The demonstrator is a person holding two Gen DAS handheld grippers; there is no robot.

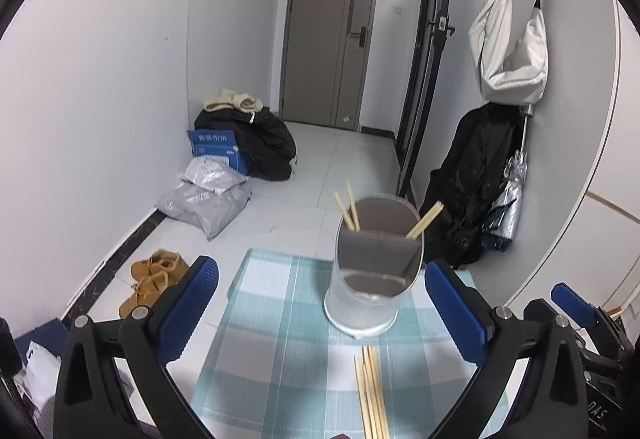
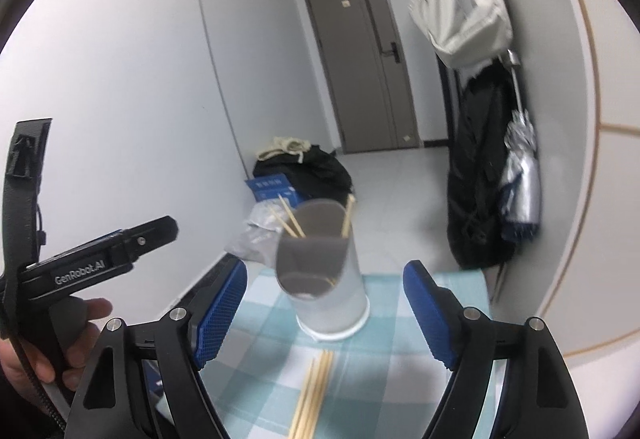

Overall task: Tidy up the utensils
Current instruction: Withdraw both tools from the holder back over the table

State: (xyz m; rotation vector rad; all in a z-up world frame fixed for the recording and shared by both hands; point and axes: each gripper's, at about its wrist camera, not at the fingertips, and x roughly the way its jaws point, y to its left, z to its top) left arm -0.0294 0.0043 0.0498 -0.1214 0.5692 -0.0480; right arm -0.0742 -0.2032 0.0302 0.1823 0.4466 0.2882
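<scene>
Chopsticks (image 1: 370,395) lie loose in a bundle on the checked cloth (image 1: 272,319) over the worktop, just in front of the divided holder cup (image 1: 372,279); three more chopsticks stand in the cup's rear compartments; left gripper (image 1: 320,303) spread wide, nothing between its pads; right gripper (image 2: 324,313) also released, empty, flanking the cup from behind the bundle.
</scene>
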